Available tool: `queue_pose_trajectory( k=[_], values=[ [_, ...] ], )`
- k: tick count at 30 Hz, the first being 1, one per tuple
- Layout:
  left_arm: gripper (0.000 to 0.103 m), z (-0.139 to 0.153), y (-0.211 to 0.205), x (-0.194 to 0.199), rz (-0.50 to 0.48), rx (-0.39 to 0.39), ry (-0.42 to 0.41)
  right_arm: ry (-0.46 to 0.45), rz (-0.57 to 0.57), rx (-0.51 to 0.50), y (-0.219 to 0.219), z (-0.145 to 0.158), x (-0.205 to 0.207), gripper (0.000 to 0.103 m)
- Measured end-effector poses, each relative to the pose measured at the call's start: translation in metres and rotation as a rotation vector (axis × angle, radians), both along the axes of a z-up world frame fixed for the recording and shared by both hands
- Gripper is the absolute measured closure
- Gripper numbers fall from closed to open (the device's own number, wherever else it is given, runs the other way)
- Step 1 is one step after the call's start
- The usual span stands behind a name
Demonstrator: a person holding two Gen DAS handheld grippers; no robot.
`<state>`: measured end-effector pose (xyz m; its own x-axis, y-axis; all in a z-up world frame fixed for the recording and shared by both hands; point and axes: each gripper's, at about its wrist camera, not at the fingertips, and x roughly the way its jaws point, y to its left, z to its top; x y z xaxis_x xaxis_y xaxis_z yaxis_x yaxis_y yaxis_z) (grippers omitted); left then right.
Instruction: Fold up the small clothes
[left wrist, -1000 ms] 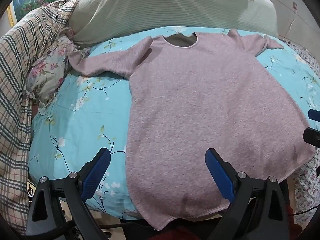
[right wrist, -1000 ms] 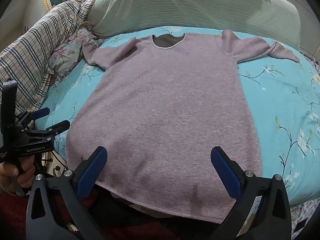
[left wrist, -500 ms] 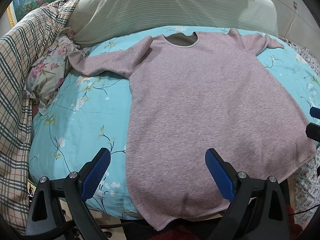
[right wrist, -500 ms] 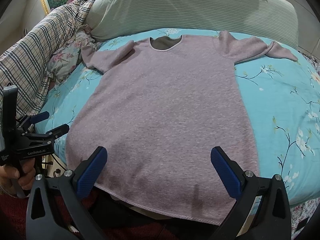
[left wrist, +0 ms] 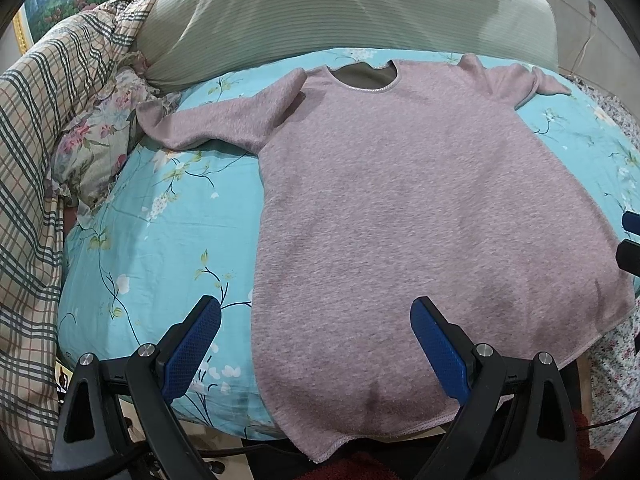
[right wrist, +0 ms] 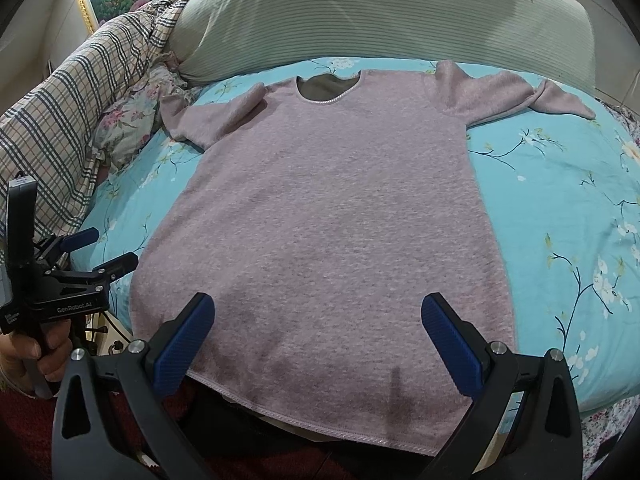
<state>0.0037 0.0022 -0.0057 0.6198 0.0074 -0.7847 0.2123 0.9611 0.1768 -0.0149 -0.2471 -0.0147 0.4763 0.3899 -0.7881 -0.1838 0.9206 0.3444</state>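
Your left gripper has its blue fingers spread wide and holds nothing; between them lies the lower left part of the pink top, with its left edge running just inside the left finger. Your right gripper is just as wide and empty, its fingers framing the hem directly ahead.

The top lies flat and face up on the blue flowered bedsheet, neck hole at the far end, one sleeve out to each side. The hem hangs slightly over the near edge of the bed.

Beyond the collar sits a striped green pillow. Off to the left of your fingers lie a plaid blanket and a flowered cushion.
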Motion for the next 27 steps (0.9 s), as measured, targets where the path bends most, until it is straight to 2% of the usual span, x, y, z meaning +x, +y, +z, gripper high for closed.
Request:
queue_pose_trajectory(
  k=[9,15,23,27],
  values=[
    [0.007,-0.004,-0.004,0.004,-0.001,0.006,0.019,0.006,-0.006,0.008,0.000,-0.001,0.002,0.000],
    [0.007,-0.005,-0.006,0.011,-0.002,0.009,0.060,0.008,-0.016,0.027,-0.005,-0.004,0.008,0.000],
    [0.006,-0.009,-0.011,0.023,-0.005,0.022,0.075,0.021,-0.062,0.060,-0.028,-0.014,0.022,0.000],
    [0.005,-0.012,-0.010,0.035,-0.004,-0.008,0.090,0.029,-0.102,0.087,-0.048,-0.024,0.037,0.000]
  ],
)
